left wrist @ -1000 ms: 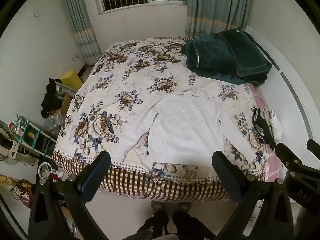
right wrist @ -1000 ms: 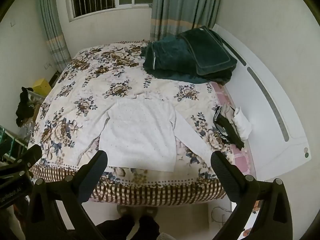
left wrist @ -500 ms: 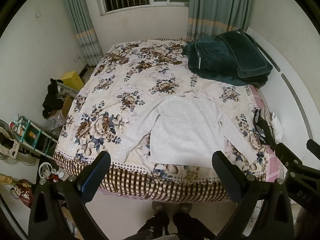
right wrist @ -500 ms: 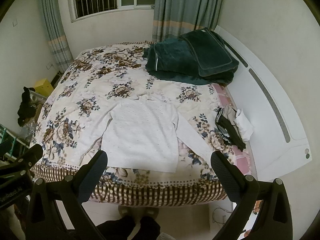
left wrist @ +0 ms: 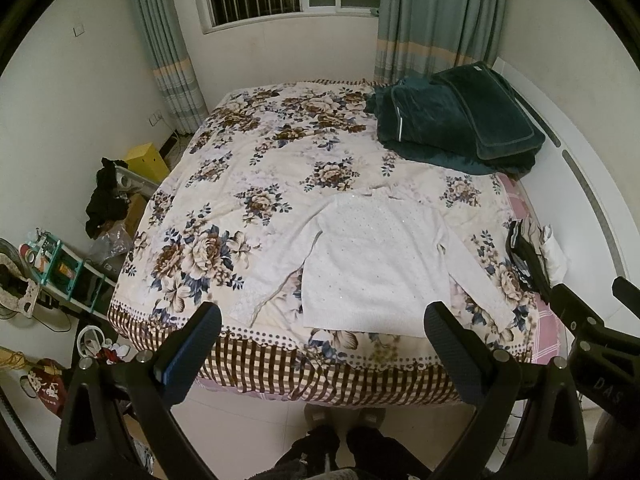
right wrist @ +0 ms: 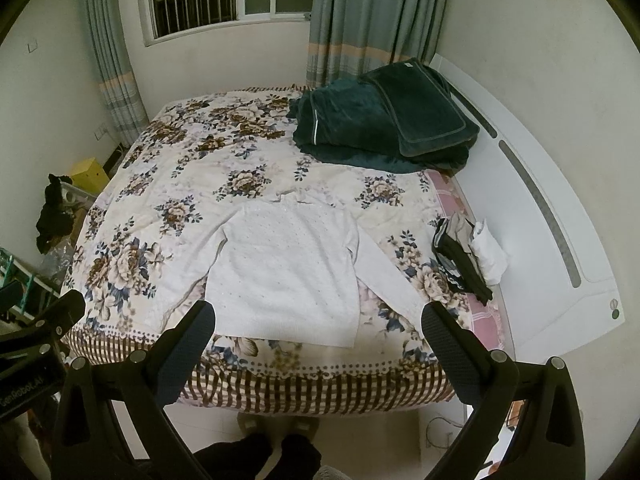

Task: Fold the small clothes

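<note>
left view: left gripper [left wrist: 322, 330] wide, holding nothing, above the bed [left wrist: 248, 184] edge
sweater [left wrist: 376, 268]: flat near the bed's front edge, sleeves out
right view: right gripper [right wrist: 318, 328] wide, holding nothing
risk: pinching the bedspread along with the thin knit, I'd guess
</note>
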A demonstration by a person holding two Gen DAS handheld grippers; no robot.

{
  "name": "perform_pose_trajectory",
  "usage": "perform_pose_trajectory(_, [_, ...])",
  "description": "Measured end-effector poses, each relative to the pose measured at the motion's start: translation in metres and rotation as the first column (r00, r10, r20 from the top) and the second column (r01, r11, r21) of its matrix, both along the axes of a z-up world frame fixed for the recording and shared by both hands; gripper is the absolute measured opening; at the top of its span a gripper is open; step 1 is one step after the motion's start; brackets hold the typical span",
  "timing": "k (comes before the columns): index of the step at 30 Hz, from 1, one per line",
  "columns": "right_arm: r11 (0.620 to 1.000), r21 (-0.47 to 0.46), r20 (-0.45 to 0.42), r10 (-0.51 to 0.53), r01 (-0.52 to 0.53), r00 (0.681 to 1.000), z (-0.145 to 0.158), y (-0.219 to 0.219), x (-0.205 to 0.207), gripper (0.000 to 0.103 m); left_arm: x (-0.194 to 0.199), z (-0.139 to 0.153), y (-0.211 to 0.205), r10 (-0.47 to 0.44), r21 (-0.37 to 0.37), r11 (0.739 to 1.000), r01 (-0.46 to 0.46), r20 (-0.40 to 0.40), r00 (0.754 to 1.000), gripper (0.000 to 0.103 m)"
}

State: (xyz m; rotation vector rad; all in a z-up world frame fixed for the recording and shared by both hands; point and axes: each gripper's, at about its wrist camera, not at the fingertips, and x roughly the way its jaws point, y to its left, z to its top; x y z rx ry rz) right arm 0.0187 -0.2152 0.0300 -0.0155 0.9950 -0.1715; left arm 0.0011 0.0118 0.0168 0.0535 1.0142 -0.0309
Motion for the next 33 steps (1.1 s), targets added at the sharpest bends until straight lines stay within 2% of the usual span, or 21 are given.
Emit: perform_pose_trajectory(33, [1.000, 0.003, 0.009, 0.001, -0.001, 1.000, 0.0020, 0.0046, -0.0005, 0.103, 0.0050, 0.0077, 0.0020, -0.004, -0.001, 1.000, 0.004, 0.012, 1.000, 0.103])
